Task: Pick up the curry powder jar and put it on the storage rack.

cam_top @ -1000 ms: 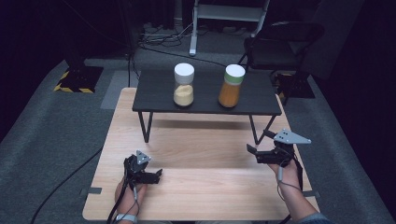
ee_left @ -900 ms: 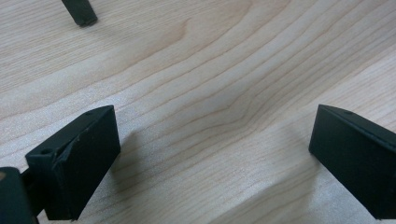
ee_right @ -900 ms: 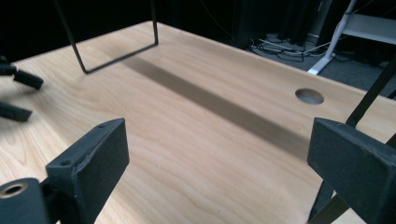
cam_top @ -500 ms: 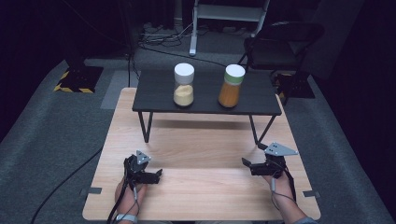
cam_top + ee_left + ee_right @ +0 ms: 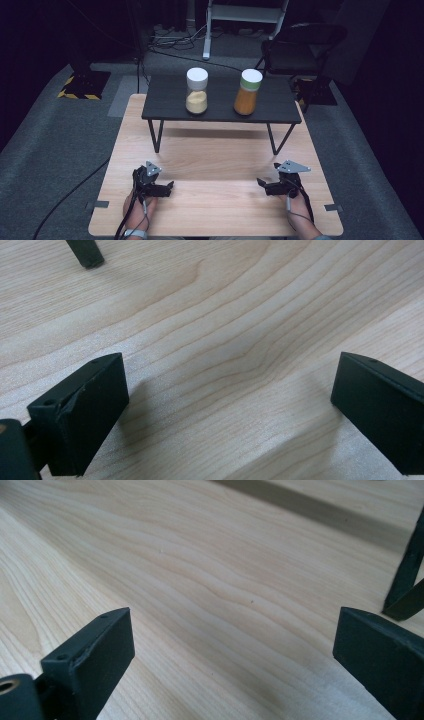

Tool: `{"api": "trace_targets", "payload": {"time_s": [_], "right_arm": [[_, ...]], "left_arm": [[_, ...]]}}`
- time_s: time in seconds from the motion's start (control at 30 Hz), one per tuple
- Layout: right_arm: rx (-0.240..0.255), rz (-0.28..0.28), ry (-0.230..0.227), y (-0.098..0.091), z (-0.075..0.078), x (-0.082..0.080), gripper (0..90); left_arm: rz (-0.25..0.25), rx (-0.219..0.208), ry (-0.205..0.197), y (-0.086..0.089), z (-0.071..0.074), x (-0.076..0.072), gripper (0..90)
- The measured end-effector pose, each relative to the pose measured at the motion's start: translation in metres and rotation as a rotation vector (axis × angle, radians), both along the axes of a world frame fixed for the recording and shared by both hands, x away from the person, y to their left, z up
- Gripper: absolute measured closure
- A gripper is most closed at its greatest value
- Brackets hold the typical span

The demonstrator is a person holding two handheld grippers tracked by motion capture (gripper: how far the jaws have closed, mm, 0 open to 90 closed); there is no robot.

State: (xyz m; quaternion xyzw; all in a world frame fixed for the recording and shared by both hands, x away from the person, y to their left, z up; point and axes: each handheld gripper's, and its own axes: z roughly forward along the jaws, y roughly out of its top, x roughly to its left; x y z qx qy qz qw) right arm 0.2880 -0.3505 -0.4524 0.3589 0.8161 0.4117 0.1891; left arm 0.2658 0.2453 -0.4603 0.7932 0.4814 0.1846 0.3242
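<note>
pale wood table [image 5: 215, 155], black shelf [image 5: 220, 105]

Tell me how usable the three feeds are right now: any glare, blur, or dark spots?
High view: the wooden table is evenly lit, the surroundings fall to near black, and both jars read clearly. Left gripper view: wood grain is sharp, and the left claw casts soft shadows. Right gripper view: the near grain is crisp, the black shelf leg slightly soft; no glare anywhere.

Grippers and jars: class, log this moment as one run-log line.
left gripper: open, empty, on table | right gripper: open, empty | white-lidded jar, green-lidded jar: upright on black shelf, untouched
</note>
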Motion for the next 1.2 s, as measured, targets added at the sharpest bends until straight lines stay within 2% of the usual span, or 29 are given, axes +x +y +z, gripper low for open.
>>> {"api": "trace_targets", "payload": {"time_s": [0.4, 0.7, 0.8, 1.2], "right_arm": [[-0.048, -0.009, 0.056, 0.006, -0.01, 0.002, 2.5], [-0.106, -0.012, 0.09, 0.014, -0.007, 0.005, 1.6], [-0.094, -0.016, 0.111, 0.013, -0.006, 0.007, 1.3], [-0.096, -0.027, 0.111, 0.015, -0.006, 0.005, 1.0]], "left_arm": [[0.0, 0.0, 0.0, 0.0, 0.0, 0.0, 1.8], [-0.001, 0.001, 0.0, 0.0, 0.0, 0.0, 1.8], [0.0, 0.0, 0.0, 0.0, 0.0, 0.0, 1.8], [-0.001, 0.001, -0.001, 0.0, 0.0, 0.0, 1.8]]}}
